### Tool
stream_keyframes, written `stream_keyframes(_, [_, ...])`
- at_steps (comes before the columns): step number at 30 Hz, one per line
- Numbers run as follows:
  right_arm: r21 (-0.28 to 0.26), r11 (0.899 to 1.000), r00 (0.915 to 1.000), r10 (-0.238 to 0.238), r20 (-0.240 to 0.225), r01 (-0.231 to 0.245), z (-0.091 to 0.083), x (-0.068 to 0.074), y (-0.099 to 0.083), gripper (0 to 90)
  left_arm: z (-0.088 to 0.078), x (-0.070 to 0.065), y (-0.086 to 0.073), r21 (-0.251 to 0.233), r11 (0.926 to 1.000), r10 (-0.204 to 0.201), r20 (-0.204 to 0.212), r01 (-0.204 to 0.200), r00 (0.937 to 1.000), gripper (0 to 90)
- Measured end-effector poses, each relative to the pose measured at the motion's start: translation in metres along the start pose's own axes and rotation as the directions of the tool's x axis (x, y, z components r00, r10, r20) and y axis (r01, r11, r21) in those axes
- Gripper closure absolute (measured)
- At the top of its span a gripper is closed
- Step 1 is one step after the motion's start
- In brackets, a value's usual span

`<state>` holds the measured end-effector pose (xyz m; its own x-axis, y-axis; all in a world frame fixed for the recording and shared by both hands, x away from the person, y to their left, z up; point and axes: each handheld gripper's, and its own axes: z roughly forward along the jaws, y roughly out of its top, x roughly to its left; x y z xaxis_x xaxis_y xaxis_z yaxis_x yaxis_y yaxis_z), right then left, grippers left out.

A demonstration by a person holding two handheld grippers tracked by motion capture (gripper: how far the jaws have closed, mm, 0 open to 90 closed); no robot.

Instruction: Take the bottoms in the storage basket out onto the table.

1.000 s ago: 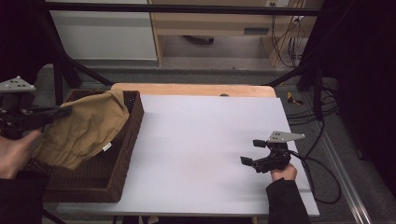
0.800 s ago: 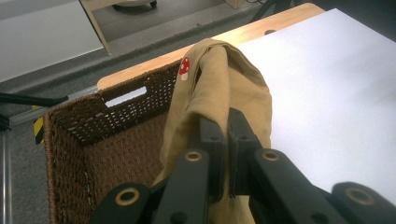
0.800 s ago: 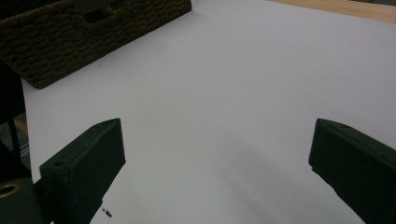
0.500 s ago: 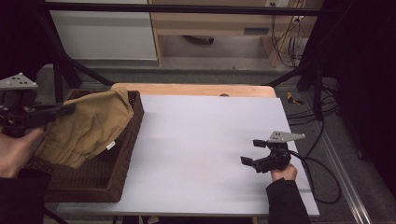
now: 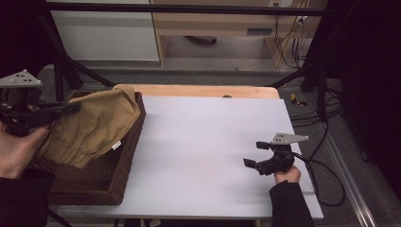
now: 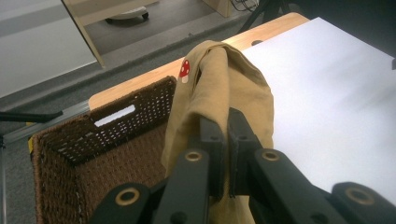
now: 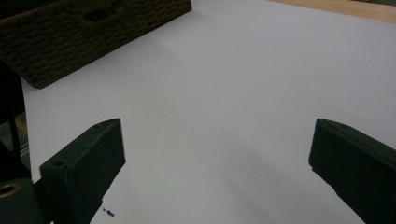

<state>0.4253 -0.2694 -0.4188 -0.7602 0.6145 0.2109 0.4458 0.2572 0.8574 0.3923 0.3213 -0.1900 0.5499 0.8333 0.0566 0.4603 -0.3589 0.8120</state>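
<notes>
Two jaws of the left gripper [image 6: 223,135] are pinched tight on a fold of the tan cloth [image 6: 219,88], the black fingers nearly meeting with only fabric between them. In the high view the same gripper [image 5: 71,107] sits at the left edge of the wicker basket [image 5: 94,182], and the cloth [image 5: 92,127] hangs from it, its bulk draped over the basket's far wall and spilling a little toward the white table [image 5: 203,142].

Against the frames from a second ago, the cloth has been drawn slightly up and to the left: its peak now stands clear of the basket rim (a small red mushroom patch [image 6: 185,70] shows near the top fold), while its lower part still lies inside the basket. The move is small, so I judge the lift as only begun; the garment is gripped but not yet free of the basket.

The right gripper [image 5: 257,153] rests low over the table's right side, well apart from the cloth, its jaws spread wide with nothing between them. It has kept its place, apparently waiting to take a second hold once the cloth comes over the table.
</notes>
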Motion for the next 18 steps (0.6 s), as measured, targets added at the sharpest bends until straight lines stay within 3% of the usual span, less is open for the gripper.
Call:
stream_keyframes(8, [-0.001, 1.0, 1.0, 0.001, 0.001, -0.001, -0.0001, 0.0001, 0.0, 4.2, -0.0032, -0.0044, 0.0068, -0.023, 0.9996, 0.017, 0.004, -0.017, 0.9998, 87.0])
stream_keyframes(18, [-0.002, 1.0, 1.0, 0.002, 0.002, -0.002, -0.0001, 0.0001, 0.0, 4.3, -0.0061, -0.0007, 0.0081, -0.063, 0.9979, 0.017, -0.007, -0.017, 0.9998, 87.0])
